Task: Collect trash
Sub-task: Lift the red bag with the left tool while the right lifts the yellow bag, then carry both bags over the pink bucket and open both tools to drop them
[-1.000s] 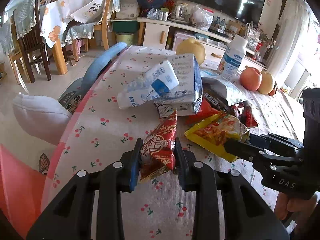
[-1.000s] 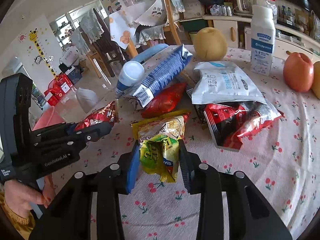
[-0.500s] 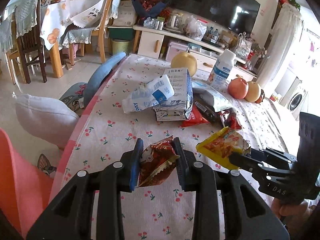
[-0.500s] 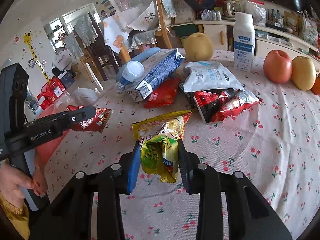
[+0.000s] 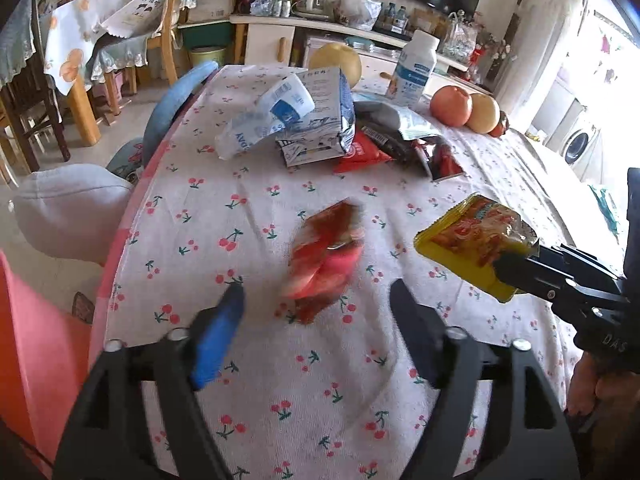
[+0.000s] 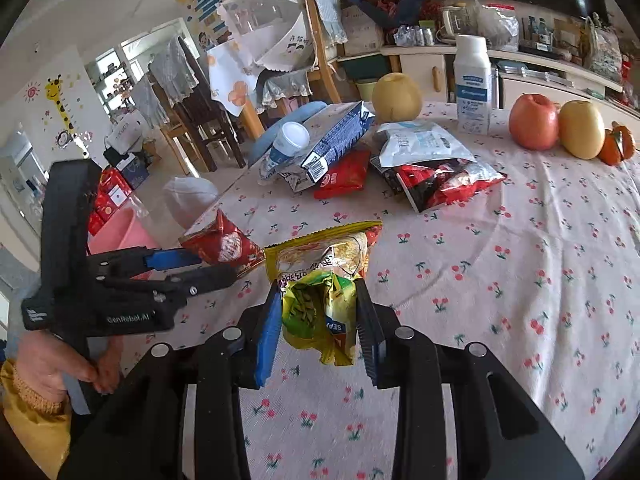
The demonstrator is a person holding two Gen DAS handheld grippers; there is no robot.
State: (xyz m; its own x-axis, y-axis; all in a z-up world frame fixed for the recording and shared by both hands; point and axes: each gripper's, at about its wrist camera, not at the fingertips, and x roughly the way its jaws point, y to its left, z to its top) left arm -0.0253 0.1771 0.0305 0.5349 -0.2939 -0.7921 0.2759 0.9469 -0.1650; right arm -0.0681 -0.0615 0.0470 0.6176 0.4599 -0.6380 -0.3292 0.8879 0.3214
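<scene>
Bottle (image 6: 473, 86) behind wrappers (image 6: 432, 168) on table (image 6: 560, 264), fruit (image 6: 534, 122) to their right.

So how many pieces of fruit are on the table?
4, along the far edge: a yellow pear behind the wrappers; a red apple, a second yellow pear and a small orange fruit, possibly hiding more.

The white cherry-printed cloth tablecloth (image 6: 520, 264) looks matt and finely woven. On it near the matt black plastic left gripper (image 5: 316, 308), whose one finger carries a blue pad, the glossy red foil snack wrapper (image 5: 324, 256) shines. The crinkled yellow-and-green foil snack bag (image 6: 320, 280) glints. Behind it, the white smooth plastic bottle (image 6: 474, 92) looks satin, and the smooth-skinned red apple (image 6: 534, 122) has a dull sheen.
</scene>
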